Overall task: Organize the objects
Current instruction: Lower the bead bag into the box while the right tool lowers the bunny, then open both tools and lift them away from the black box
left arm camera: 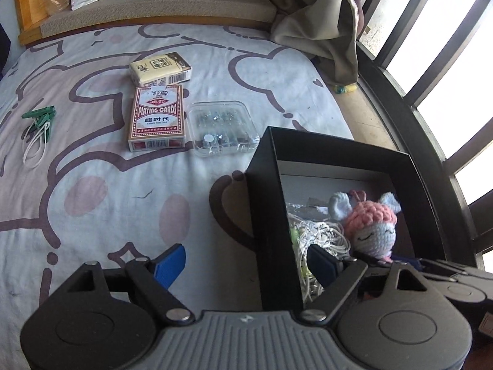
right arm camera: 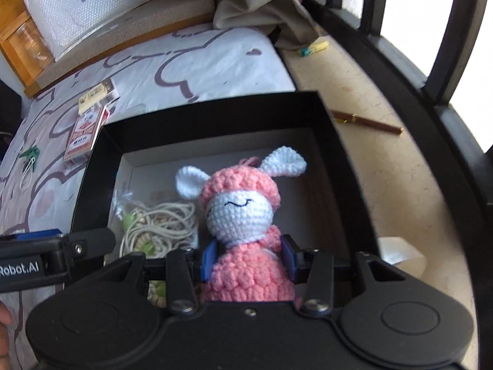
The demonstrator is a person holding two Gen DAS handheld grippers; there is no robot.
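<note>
holding crochet doll (right arm camera: 243, 225) by pink body, right gripper (right arm camera: 248, 260) pads pinched on it, inside black box (right arm camera: 215, 114) beside cord bundle (right arm camera: 160, 225), likely for release there. left gripper (left arm camera: 243, 265) wide, empty, straddling box's left wall, probably steadying. playing cards (left arm camera: 157, 120) left of box, unsorted.

Hard daylight enters through the dark-barred window (left arm camera: 437, 71), whose panes blow out to white. The open black cardboard box (left arm camera: 274, 215) shades its own interior. Fisheye distortion bends every edge and darkens the corners; the right wrist view is softly blurred throughout.
</note>
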